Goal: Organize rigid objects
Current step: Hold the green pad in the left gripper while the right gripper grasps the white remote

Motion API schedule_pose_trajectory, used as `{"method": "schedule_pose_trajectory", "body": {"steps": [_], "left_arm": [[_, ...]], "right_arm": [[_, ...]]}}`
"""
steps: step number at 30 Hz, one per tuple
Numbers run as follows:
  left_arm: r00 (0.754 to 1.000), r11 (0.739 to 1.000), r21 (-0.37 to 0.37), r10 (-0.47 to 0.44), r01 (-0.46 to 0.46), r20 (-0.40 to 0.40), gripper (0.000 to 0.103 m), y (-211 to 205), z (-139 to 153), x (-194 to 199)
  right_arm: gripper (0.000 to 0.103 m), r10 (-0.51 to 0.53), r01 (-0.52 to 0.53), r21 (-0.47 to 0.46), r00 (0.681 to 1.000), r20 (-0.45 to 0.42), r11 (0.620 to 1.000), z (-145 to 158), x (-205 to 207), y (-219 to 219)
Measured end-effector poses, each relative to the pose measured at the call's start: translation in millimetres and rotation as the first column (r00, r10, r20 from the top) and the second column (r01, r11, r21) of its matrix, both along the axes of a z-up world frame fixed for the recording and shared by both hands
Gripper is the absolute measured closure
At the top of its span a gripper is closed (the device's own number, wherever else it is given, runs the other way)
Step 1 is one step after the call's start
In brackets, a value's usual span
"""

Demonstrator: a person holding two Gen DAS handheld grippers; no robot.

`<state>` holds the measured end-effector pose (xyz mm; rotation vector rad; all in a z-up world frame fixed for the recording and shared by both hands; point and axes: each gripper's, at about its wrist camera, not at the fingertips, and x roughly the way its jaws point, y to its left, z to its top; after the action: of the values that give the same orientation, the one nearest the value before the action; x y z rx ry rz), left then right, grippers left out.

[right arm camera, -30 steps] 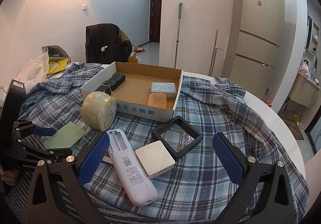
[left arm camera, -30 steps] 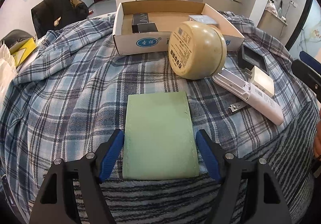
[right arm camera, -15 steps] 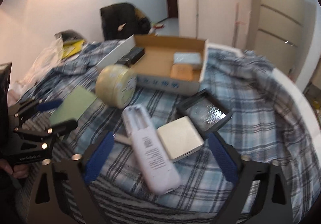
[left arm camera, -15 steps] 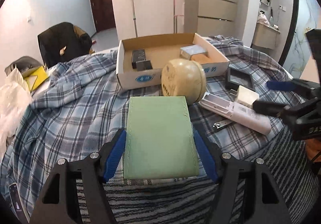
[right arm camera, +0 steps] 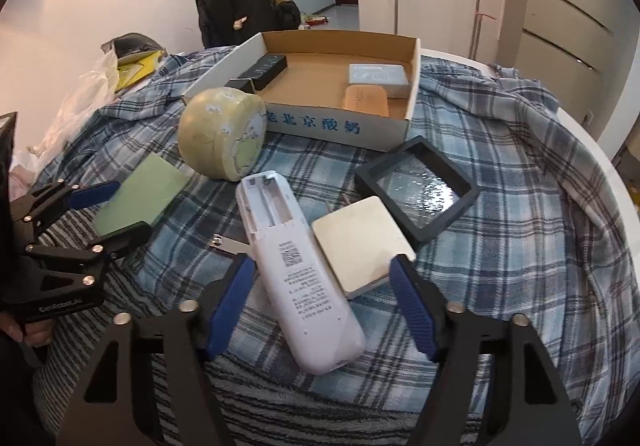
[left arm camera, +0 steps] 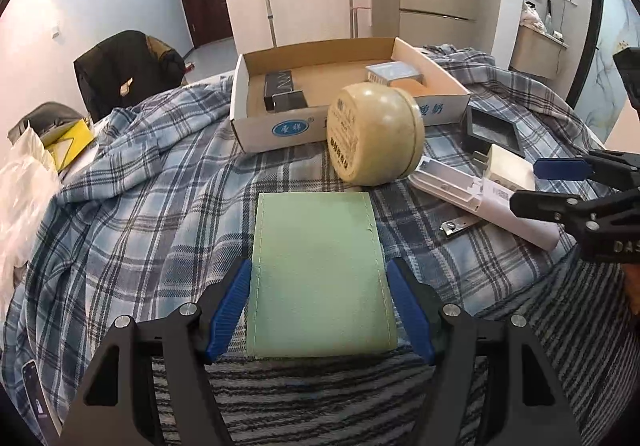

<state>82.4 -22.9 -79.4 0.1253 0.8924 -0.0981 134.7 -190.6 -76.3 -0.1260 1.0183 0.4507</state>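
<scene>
My left gripper (left arm camera: 320, 310) is shut on a flat green pad (left arm camera: 320, 270), held by its two long edges; the pad also shows in the right wrist view (right arm camera: 140, 198). My right gripper (right arm camera: 320, 302) is open, its fingers on either side of a white remote (right arm camera: 296, 266) and a cream square box (right arm camera: 360, 242). A round cream tin (left arm camera: 374, 134) lies on its side in front of an open cardboard box (left arm camera: 280, 126). The cardboard box holds a black case (left arm camera: 282, 88), a grey box (right arm camera: 378, 76) and an orange bar (right arm camera: 366, 100).
A black square frame (right arm camera: 416, 186) lies right of the remote. A small metal clip (right arm camera: 226, 246) lies left of it. Plaid cloth (left arm camera: 132, 198) covers the round table; a striped cloth (right arm camera: 280, 398) lies at the near edge. A dark chair (left arm camera: 120, 66) stands beyond.
My left gripper has closed in on the green pad and its view has tilted up. My right gripper has moved down and narrowed around the remote and the cream box.
</scene>
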Motion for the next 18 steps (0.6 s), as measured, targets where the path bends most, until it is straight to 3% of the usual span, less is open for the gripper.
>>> {"method": "schedule_pose_trajectory", "body": {"steps": [3, 5, 8, 14, 18], "left_arm": [[1.000, 1.000, -0.002, -0.001, 0.001, -0.004, 0.031, -0.3, -0.2, 0.6], [1.000, 1.000, -0.001, 0.000, 0.000, -0.009, 0.031, -0.8, -0.5, 1.4], [1.000, 1.000, -0.001, 0.001, -0.001, -0.010, 0.031, -0.5, -0.6, 1.6], [1.000, 1.000, 0.012, 0.019, -0.018, -0.016, 0.031, 0.6, -1.3, 2.9], [0.999, 1.000, 0.003, 0.023, -0.023, -0.024, 0.031, 3.6, -2.6, 3.4]], "right_arm": [[0.053, -0.006, 0.006, -0.023, 1.000, 0.009, 1.000, 1.2, -0.2, 1.3], [0.063, 0.013, -0.013, 0.012, 1.000, -0.015, 1.000, 3.5, 0.0, -1.5], [0.063, 0.023, -0.022, 0.041, 0.999, -0.039, 0.999, 3.2, 0.7, -4.0], [0.063, 0.058, -0.054, -0.072, 0.997, 0.054, 0.996, 3.2, -10.6, 11.4], [0.065, 0.098, -0.098, 0.014, 0.995, -0.010, 0.995, 1.9, -9.5, 10.2]]}}
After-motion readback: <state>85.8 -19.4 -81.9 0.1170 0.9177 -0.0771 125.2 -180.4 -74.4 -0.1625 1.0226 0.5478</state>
